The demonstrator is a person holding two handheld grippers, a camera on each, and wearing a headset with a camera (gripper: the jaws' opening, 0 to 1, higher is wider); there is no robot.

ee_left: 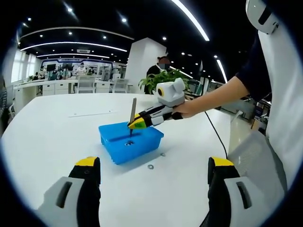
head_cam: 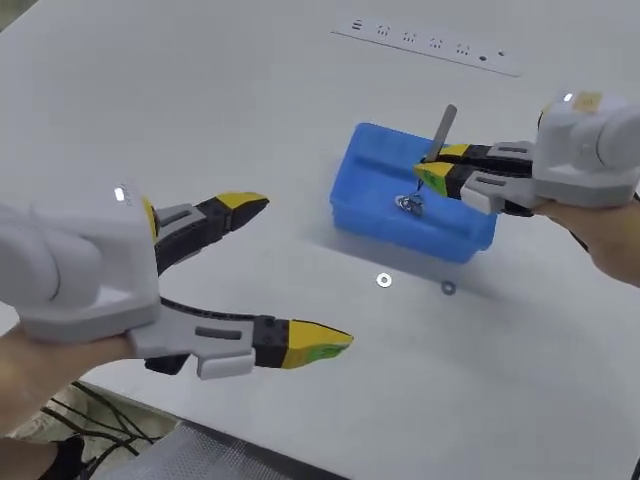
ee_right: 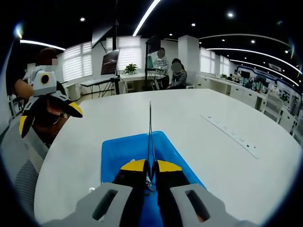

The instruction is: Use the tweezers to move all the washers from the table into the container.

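bright ceiling strips (ee_left: 189, 19) light the white table (head_cam: 200, 100) evenly, shadows soft, gripper views warped at edges.

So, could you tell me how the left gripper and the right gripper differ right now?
The left gripper has its jaws wide apart and holds nothing; the right gripper is shut on the tweezers. The left gripper hangs over bare table; the right gripper is above the blue container, tweezers pointing down into it. Both have yellow-tipped jaws.

Power strip (head_cam: 430, 46) — beyond, perhaps a plant (ee_left: 152, 81).
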